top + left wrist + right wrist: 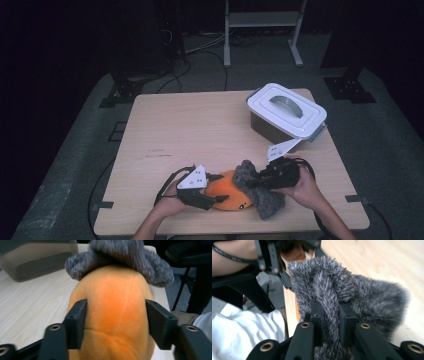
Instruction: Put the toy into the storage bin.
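Plush toy (112, 310): we see a warm orange body, deeper orange at its middle, crossed by a faint seam.
Fuzzy cap (342, 290): we see shaggy grey fur flecked with paler tips.
Left gripper (212, 189): we note black jaws, brass-coloured screws and a pale grey plate.
Right gripper (254, 182): we note black, again with brass-coloured screws.
Box (270, 127): grey-brown walls.
Lid (286, 108): white with a grey handle.
Table (185, 130): pale wood grain.

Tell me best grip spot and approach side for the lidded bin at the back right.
Probably the arched handle on the bin's white lid. It stands proud of the flat lid with a gap beneath, so jaws coming straight down from above could close across it. The box itself looks too broad and smooth-walled to pinch.
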The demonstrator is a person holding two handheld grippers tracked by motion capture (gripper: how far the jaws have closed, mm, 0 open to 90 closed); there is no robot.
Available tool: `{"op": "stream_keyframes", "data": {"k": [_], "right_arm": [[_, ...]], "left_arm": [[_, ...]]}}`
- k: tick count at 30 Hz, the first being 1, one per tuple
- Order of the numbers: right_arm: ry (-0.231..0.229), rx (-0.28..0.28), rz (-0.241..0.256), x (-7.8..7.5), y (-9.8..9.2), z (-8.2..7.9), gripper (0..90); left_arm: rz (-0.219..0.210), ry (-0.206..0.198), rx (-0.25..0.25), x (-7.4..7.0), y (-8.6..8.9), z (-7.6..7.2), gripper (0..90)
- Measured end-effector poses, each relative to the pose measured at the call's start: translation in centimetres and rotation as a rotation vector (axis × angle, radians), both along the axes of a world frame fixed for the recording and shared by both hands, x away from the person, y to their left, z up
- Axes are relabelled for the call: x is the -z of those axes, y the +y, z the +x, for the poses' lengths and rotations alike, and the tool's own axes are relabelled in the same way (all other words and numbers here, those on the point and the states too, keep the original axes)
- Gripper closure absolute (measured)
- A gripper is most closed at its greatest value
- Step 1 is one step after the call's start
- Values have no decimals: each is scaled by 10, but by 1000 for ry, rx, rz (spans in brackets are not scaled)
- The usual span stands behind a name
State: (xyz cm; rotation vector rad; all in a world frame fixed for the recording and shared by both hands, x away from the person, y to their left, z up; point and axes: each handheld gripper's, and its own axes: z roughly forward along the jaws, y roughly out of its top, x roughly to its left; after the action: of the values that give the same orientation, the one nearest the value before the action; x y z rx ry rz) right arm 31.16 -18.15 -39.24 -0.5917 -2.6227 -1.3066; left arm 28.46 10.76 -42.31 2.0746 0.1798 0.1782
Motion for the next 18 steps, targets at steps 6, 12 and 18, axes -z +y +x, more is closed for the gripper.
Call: {"op": "stream_keyframes", "data": {"k": [6,12,18], "right_arm": [[22,-7,-29,8,-4,-6,759],[0,31,-3,4,-15,-6,760],[-57,60,11,-19,-12,2,760]], "left_arm": [[45,112,-30,1,-2,10,117],[16,31,-36,-3,-7,8,434],[36,-92,-47,-7,-19,11,451]]}}
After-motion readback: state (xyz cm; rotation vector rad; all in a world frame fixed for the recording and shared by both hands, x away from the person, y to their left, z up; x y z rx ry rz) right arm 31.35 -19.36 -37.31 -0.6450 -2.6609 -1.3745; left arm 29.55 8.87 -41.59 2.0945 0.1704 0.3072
